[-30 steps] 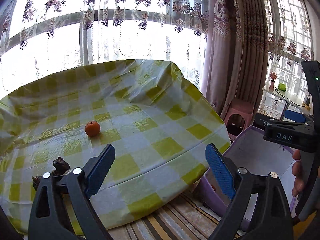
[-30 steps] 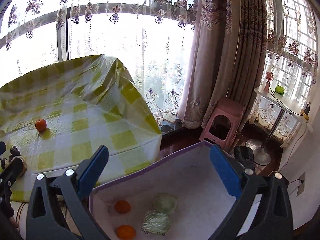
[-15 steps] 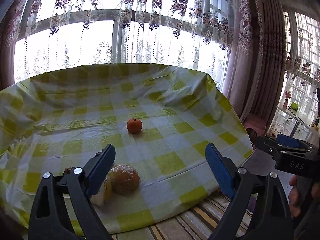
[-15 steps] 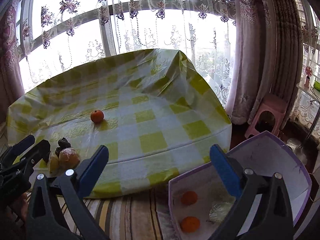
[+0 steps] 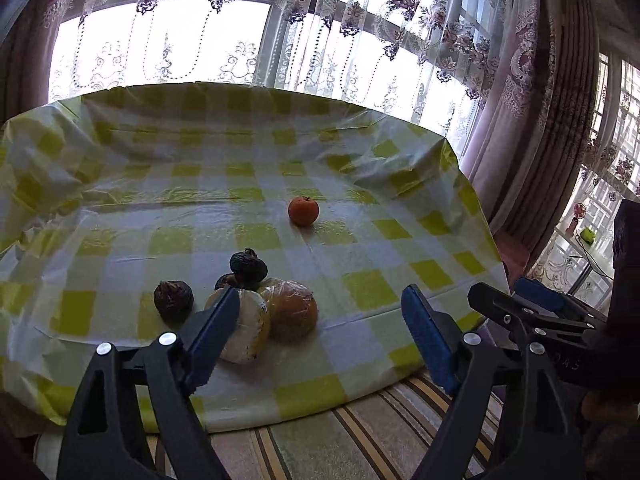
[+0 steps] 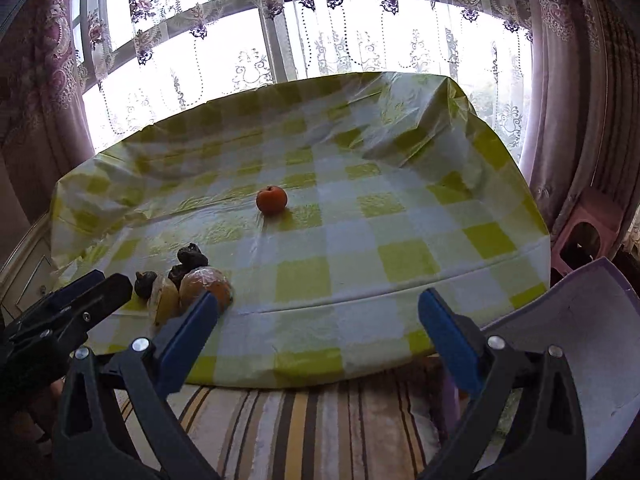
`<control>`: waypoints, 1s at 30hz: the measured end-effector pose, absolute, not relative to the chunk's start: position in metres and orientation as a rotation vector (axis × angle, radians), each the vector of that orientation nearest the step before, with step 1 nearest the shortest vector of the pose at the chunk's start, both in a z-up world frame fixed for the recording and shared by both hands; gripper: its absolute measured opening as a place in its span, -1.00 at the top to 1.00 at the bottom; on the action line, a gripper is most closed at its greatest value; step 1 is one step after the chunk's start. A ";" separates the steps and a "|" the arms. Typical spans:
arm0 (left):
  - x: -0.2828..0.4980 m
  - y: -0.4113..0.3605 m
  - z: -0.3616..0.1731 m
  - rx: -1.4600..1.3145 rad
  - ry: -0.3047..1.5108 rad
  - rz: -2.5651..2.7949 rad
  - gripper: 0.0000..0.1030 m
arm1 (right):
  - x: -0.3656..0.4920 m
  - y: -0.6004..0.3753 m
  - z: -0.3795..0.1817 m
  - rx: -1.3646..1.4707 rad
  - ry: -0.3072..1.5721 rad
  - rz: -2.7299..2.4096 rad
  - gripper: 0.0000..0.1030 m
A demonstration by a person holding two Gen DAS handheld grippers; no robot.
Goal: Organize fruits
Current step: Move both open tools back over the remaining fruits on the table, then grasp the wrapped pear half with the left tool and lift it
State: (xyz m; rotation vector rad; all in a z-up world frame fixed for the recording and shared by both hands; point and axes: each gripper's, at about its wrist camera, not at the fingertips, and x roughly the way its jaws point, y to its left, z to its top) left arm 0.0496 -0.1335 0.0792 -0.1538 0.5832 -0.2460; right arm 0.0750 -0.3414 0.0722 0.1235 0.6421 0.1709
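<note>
Both grippers hang off the near edge of the table point(image 5: 420, 264), jaws apart and holding nothing: the left gripper point(image 5: 316, 332) faces a cluster at the near-left edge, the right gripper point(image 6: 320, 320) points at mid-table. This looks like the reach step before a pick. The cluster holds a wrapped orange fruit point(image 5: 294, 310), a wrapped yellow fruit point(image 5: 244, 320) touching it, and dark fruits point(image 5: 248, 266) just behind. A lone orange point(image 6: 272, 199) sits mid-table, well apart, with bare cloth all round. The bin point(image 6: 580, 340) stands off the near-right corner. The next move probably calls for the left gripper straddling the wrapped orange fruit without nudging its neighbours.
</note>
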 end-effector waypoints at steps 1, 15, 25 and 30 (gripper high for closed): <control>0.048 -0.128 0.079 -0.164 0.586 -0.242 -0.51 | 0.076 -0.337 0.071 0.119 0.647 0.186 -0.94; 0.039 -0.043 0.052 -0.329 0.711 -0.126 -0.21 | 0.086 -0.273 0.050 0.032 0.727 0.322 -0.83; 0.065 -0.040 0.038 -0.401 0.801 -0.228 -0.19 | 0.105 -0.256 0.032 -0.015 0.811 0.316 -0.69; 0.083 -0.050 0.029 -0.418 0.849 -0.301 -0.20 | 0.113 -0.247 0.026 -0.049 0.833 0.309 -0.62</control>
